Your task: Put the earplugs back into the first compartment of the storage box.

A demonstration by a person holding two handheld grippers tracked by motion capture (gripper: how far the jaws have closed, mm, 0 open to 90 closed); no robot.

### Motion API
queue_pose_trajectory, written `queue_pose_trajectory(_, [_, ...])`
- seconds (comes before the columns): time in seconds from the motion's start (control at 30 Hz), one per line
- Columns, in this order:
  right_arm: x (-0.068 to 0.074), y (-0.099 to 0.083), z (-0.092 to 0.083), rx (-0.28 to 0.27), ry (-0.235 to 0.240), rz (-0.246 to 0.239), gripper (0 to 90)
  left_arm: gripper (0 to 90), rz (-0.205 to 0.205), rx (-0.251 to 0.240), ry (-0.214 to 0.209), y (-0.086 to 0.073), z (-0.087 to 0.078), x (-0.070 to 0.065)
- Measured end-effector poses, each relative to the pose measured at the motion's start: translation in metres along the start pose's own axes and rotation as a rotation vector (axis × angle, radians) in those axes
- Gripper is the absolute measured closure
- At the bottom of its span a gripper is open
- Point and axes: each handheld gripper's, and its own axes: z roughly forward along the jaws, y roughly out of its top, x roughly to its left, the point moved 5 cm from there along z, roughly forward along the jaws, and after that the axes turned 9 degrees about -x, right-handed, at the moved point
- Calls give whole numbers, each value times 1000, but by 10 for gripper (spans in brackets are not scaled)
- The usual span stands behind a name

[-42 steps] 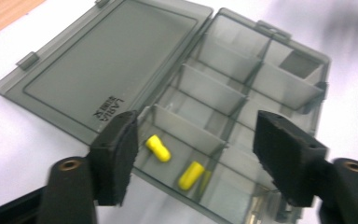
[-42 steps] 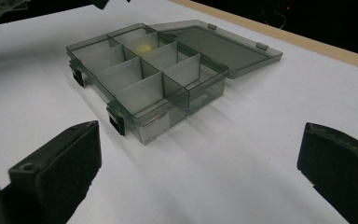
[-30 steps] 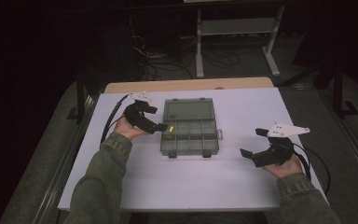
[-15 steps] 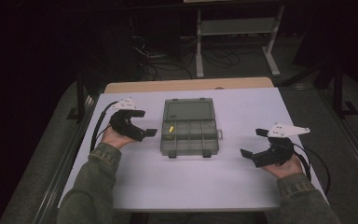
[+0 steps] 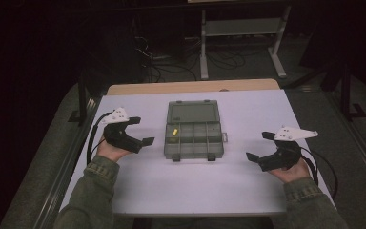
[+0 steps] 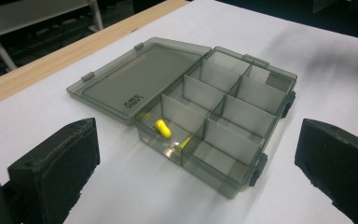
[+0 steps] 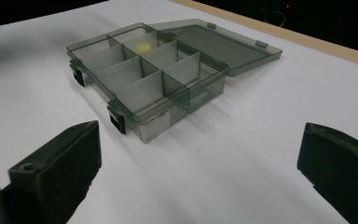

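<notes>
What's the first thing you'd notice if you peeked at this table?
The smoky grey compartment box in the middle of the white table, with its lid flopped open flat behind it. Next, the little yellow capsule lying alone in the far-left compartment. Then the two black claws: the left claw and the right claw sit open on either side of the box, touching nothing.

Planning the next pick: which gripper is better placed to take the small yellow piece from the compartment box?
Probably left. The left gripper, jaws open, sits nearer the small yellow piece in the smoky transparent plastic compartment box's left column.
</notes>
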Motion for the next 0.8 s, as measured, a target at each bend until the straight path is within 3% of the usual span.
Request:
queue_pose_trajectory(0.17, [0, 0, -1, -7, -15, 1, 0, 0, -1, -20, 19, -10, -15, -5])
queue_pose_trajectory(0.43, [-2, -1, -8, -38, -29, 18, 0, 0, -14, -108, 76, -23, -43, -10])
queue_pose_trajectory(0.5, [-2, -3, -9, -35, -28, 19, 0, 0, -14, -109, 83, -25, -47, -10])
queue_pose_trajectory(0.63, [-1, -4, -11, -44, -25, 19, 0, 0, -39, -162, 117, -33, -61, -10])
queue_pose_trajectory(0.73, [0, -4, -12, -53, -24, 21, 0, 0, -82, -171, 146, -40, -68, -5])
queue_pose_trajectory(0.77, [0, -4, -12, -55, -24, 22, 0, 0, -113, -177, 156, -44, -70, -2])
queue_pose_trajectory(0.8, [0, -4, -12, -55, -24, 22, 0, 0, -113, -177, 156, -44, -70, -2])
